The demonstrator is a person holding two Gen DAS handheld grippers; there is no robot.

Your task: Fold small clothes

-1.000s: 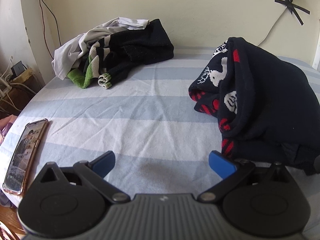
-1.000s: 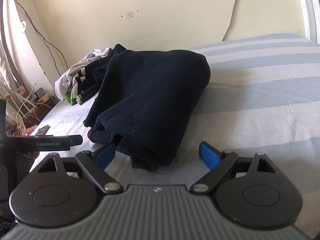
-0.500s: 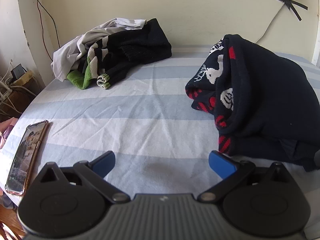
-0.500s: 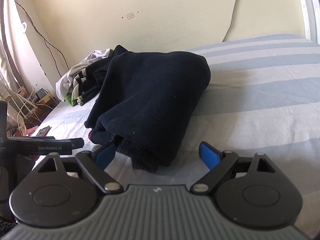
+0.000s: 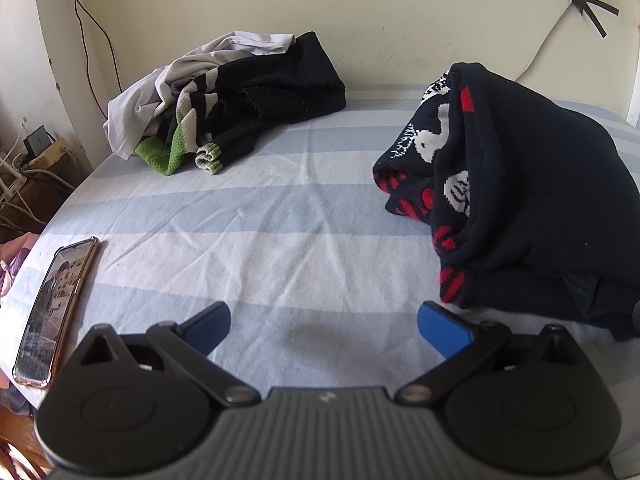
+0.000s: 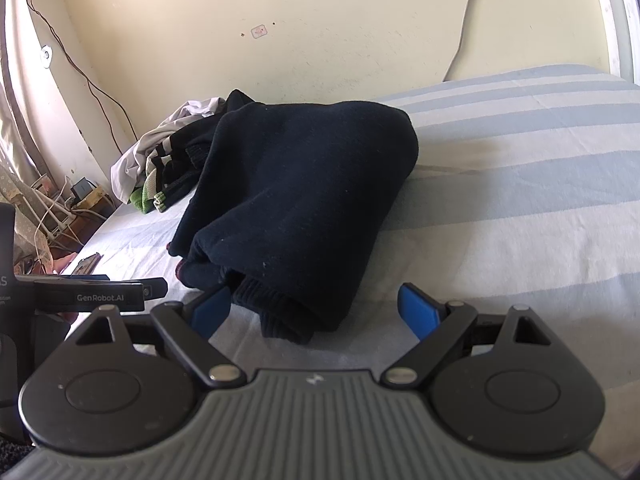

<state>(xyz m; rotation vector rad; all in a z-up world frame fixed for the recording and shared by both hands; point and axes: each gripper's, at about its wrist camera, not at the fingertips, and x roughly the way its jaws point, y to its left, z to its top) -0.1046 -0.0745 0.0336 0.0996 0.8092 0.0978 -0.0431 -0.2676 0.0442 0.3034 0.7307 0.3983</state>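
A navy knit sweater with red and white patterns lies folded into a thick bundle on the striped bed sheet. My left gripper is open over bare sheet, with the sweater's near corner just right of its right fingertip. In the right wrist view the same sweater fills the middle. My right gripper is open, with the sweater's ribbed hem lying between its blue fingertips. A pile of unfolded clothes, white, black and green, sits at the far left by the wall.
A phone lies near the bed's left edge. The left gripper's body shows at the left of the right wrist view. Cables and a power strip lie on the floor beyond the bed's left side. The wall bounds the far side.
Both views have pulled back slightly from the folded sweater. Both grippers stay open and the sweater has not moved.
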